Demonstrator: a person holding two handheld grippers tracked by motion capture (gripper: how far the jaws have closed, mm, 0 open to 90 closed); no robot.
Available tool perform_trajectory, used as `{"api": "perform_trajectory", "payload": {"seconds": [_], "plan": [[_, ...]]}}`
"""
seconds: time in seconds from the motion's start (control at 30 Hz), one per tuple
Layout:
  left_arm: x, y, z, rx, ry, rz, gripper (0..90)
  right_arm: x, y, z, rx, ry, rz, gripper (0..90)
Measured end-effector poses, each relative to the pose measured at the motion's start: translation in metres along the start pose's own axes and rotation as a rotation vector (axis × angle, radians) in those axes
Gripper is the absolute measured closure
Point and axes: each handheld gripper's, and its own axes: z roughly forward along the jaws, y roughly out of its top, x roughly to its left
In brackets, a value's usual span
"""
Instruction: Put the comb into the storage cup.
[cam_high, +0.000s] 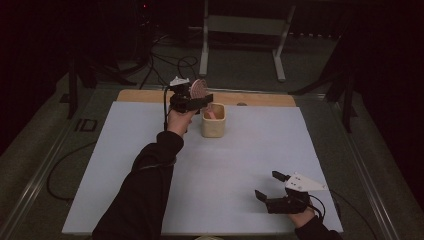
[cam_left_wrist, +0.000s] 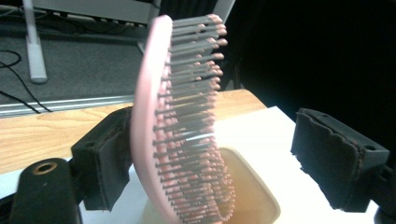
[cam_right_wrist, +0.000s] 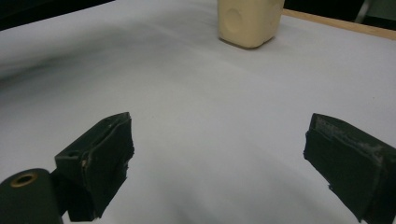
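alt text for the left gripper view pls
A pink hairbrush stands with its bristled head up between the open black jaws of the left gripper, its lower end inside a cream cup. Behind lie the white table cover and a wooden edge.

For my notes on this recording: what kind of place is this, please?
Probably a lab or test room set up for recording. A white table stands on a grey floor with loose cables, a metal stand behind it, and dark surroundings.
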Motion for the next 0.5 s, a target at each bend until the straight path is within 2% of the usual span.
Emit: {"api": "perform_trajectory", "payload": {"seconds": [0.07, 0.23, 0.5], "plan": [[0.0000, 0.0001, -0.0011, 0.001, -0.009, 0.002, 14.7, -0.0002, 0.0000, -0.0001, -0.002, 0.000, 0.000, 7.5], [-0.0001, 0.0011, -0.0030, 0.022, -0.028, 0.011, 1.4, -0.0006, 0.0000, -0.0004, -0.009, 0.000, 0.010, 7.5], [-0.0004, 0.0025, -0.0071, 0.049, -0.037, 0.036, 0.0, -0.0008, 0.0000, 0.0000, -0.003, 0.000, 0.013, 7.5]]}}
